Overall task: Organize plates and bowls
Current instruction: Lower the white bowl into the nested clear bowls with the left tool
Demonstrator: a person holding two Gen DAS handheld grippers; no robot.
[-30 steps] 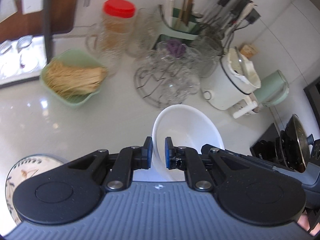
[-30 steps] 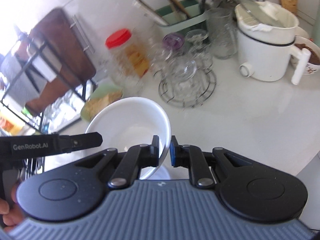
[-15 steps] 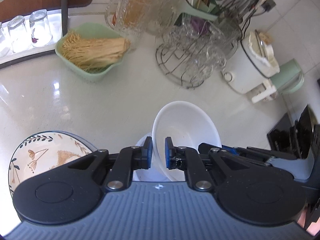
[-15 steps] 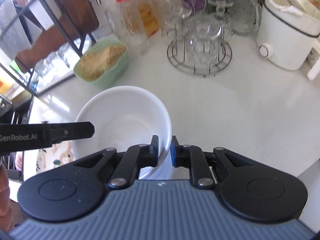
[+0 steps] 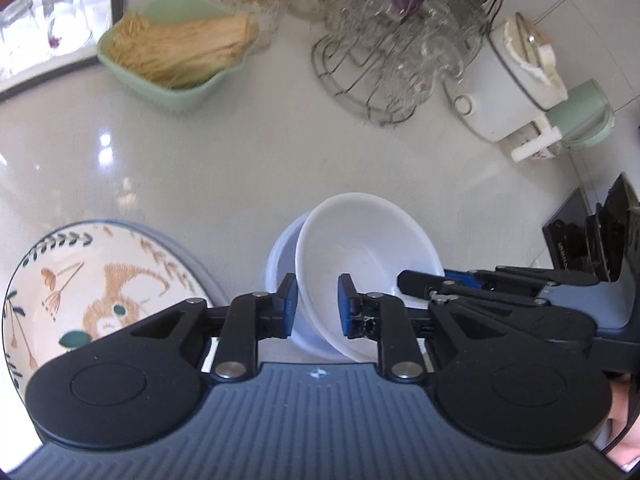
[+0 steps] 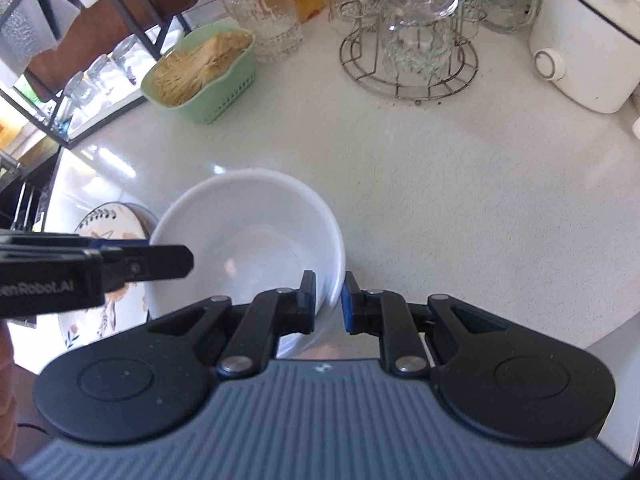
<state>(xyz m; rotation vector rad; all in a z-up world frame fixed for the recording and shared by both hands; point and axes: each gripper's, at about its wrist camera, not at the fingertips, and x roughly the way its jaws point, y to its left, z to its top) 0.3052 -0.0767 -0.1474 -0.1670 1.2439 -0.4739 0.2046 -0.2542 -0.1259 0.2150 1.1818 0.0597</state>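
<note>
White speckled stone countertop (image 6: 440, 208) fills both views, with daylight glaring off its polished left portion. From my remote station I note a pale green plastic basket of dry noodles (image 5: 176, 52) toward the back, a round wire rack of upturned clear glasses (image 6: 412, 52) beside it, and a white electric cooker with a side handle (image 5: 516, 92) to the right; a mint-green kettle (image 5: 584, 116) stands just behind the cooker. The ribbed glass jars (image 6: 264, 4) at the rear are cut off by the frame top, and their lids cannot be seen. A dark metal shelf frame (image 6: 100, 40) at far left holds small glasses, blurred and only partly in view. The white ceramic bowl (image 5: 368, 256) sits tilted in a second white bowl (image 5: 280, 264), of which only a crescent of rim shows; whether the upper one is fully seated I cannot tell. The left gripper (image 5: 316, 308) has its jaws parted, one blue pad either side of the upper bowl's near wall with visible gaps. The right gripper (image 6: 329, 300) likewise straddles the bowl's right rim, its pads standing just clear of the wall, so I judge it released. A floral-patterned ceramic plate (image 5: 88, 284) lies just left of the bowls, largely hidden behind the left gripper's body. The dark objects at the left view's right edge are too cropped to identify.
</note>
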